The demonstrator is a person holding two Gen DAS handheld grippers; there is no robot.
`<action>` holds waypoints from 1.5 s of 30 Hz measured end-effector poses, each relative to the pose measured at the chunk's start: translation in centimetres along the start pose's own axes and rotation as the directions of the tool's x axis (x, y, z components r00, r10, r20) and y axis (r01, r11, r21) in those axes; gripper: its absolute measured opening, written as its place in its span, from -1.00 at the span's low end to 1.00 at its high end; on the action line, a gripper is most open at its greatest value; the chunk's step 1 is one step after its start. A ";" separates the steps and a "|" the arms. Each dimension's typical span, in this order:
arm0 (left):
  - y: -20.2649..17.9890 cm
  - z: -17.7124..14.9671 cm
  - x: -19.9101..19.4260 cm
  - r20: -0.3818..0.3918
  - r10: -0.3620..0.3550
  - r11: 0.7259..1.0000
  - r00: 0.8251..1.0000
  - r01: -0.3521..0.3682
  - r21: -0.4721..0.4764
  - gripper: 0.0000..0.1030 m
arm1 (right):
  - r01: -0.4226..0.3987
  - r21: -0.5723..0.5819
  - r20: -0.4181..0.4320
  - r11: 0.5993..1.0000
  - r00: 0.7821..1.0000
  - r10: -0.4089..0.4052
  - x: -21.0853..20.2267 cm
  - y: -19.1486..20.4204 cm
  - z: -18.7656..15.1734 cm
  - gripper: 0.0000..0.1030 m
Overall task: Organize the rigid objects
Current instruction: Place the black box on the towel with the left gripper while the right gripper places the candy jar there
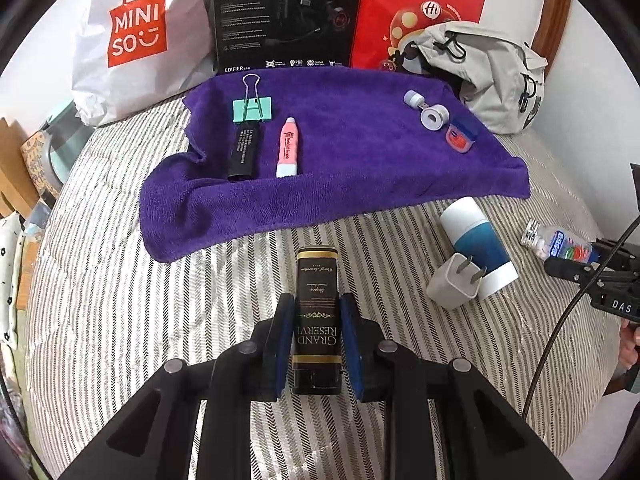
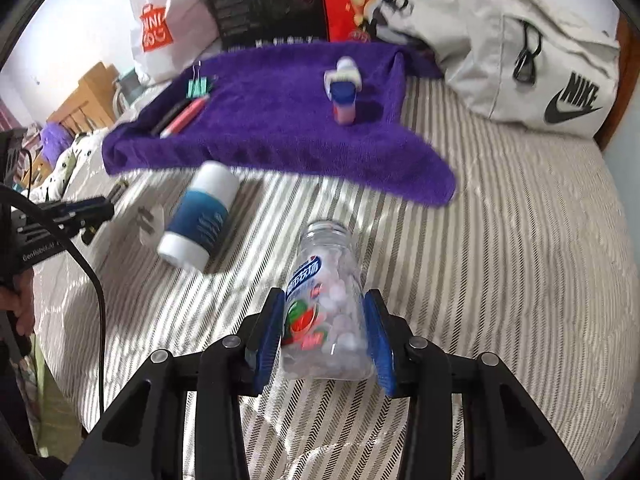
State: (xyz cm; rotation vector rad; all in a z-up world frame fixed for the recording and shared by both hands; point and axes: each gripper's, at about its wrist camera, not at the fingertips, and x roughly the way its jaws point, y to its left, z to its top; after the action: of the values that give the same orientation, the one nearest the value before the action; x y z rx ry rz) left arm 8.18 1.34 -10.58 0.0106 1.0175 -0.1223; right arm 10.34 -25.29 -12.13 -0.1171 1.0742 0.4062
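Observation:
My left gripper point(image 1: 317, 320) is shut on a black and gold box point(image 1: 317, 292) that points forward over the striped bed cover, just short of the purple towel point(image 1: 360, 184). A green binder clip point(image 1: 252, 109), a black tube point(image 1: 244, 152), a pink tube point(image 1: 289, 148), two white round pieces point(image 1: 434, 117) and a small blue-lidded jar point(image 1: 461, 138) lie on the towel. My right gripper point(image 2: 322, 320) is shut on a clear candy bottle point(image 2: 324, 280), also seen at the right edge of the left wrist view as the clear candy bottle point(image 1: 556, 242). That view is blurred.
A blue and white cylinder point(image 1: 478, 240) and a white charger plug point(image 1: 456, 280) lie on the bed between the grippers. Behind the towel stand a white shopping bag point(image 1: 136, 32), a black carton point(image 1: 284, 16), a red bag point(image 1: 416, 4) and a grey backpack point(image 2: 520, 40).

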 end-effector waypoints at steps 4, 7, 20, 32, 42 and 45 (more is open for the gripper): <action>-0.3 -0.4 1.0 -0.030 0.007 1.000 1.000 -0.006 0.011 -0.56 | 0.042 -0.050 -0.016 0.998 0.999 -0.043 0.7 0.8 -0.6 -0.20; -0.7 -0.8 1.5 -0.036 0.022 0.999 0.999 -0.021 0.026 -0.56 | 0.073 -0.090 -0.014 0.993 0.997 -0.074 1.0 1.4 -0.7 -0.19; -0.8 -0.5 -0.2 0.014 0.034 0.998 0.999 -0.034 0.049 -0.57 | 0.000 -0.060 0.006 0.998 1.000 0.000 -0.7 0.4 -0.6 -0.21; 0.4 2.7 -2.3 0.062 -0.011 1.000 0.998 0.010 0.009 -0.57 | -0.022 -0.068 0.078 0.997 0.997 0.027 -3.4 0.3 2.5 -0.21; 0.6 6.7 -1.5 0.083 -0.048 0.999 0.995 0.047 0.018 -0.57 | -0.059 -0.101 0.117 0.993 0.991 0.071 -3.4 1.1 6.9 -0.21; 0.7 8.0 -0.4 0.073 -0.064 0.998 0.995 0.063 0.014 -0.57 | -0.076 -0.096 0.116 0.992 0.989 0.087 -2.6 1.2 8.1 -0.21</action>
State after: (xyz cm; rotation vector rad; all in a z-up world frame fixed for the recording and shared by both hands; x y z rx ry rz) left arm 14.80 1.54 -6.10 -0.0157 0.9435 -0.1855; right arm 15.56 -22.48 -5.90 -0.1290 0.9440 0.5301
